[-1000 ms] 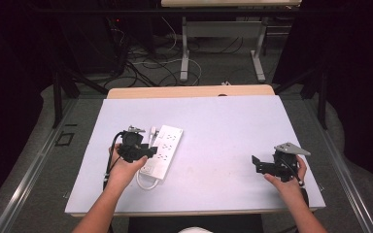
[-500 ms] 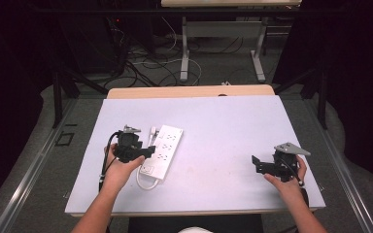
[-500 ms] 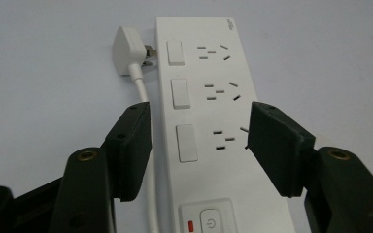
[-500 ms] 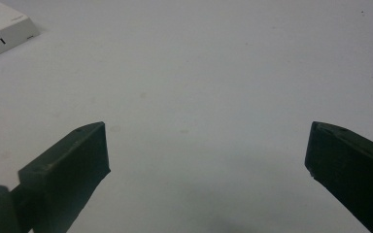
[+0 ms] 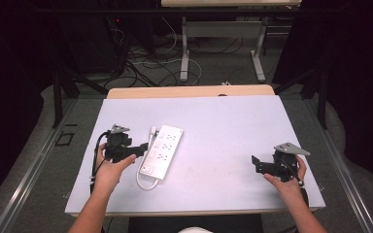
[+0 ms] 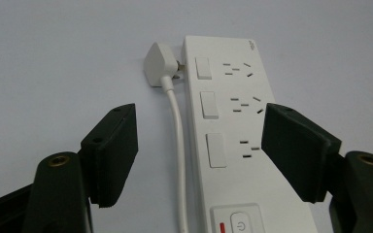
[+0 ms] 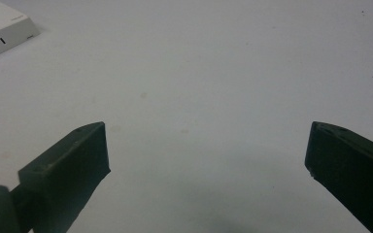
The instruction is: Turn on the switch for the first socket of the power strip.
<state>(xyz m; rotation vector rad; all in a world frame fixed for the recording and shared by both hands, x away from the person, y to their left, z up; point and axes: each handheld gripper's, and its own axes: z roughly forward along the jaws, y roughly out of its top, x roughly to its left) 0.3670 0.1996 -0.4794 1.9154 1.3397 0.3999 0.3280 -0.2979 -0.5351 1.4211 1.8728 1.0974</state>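
— Where do the left tongs stand?

— The left gripper (image 5: 138, 149) sits just left of the white power strip (image 5: 162, 151), pointing toward it. Its jaws are apart and have just been opening. From the left gripper view, the strip's near end and its white cord (image 6: 177, 145) lie in the gap between the jaws, but the pads press on nothing.

— And the hand behind it?

— The left hand (image 5: 108, 167) wraps the gripper's body from below, with the forearm coming up from the bottom edge at a slant toward the right (the black cable loops down beside the wrist).

— The other side?

— The right gripper (image 5: 256, 162) rests low over the table near its right front corner, jaws spread wide with only bare tabletop between them. The right hand (image 5: 286, 177) holds it from behind, aiming it left, toward the middle of the table (image 5: 223, 126).

— Where exactly is the strip?

— Flat on the left half of the table, lying lengthwise away from the person and tilted a little to the right. Its white plug (image 6: 159, 63) is pushed into the strip's side at the far end, and the cord runs back along its left edge, curling past the near end. It lies well apart from the right gripper.
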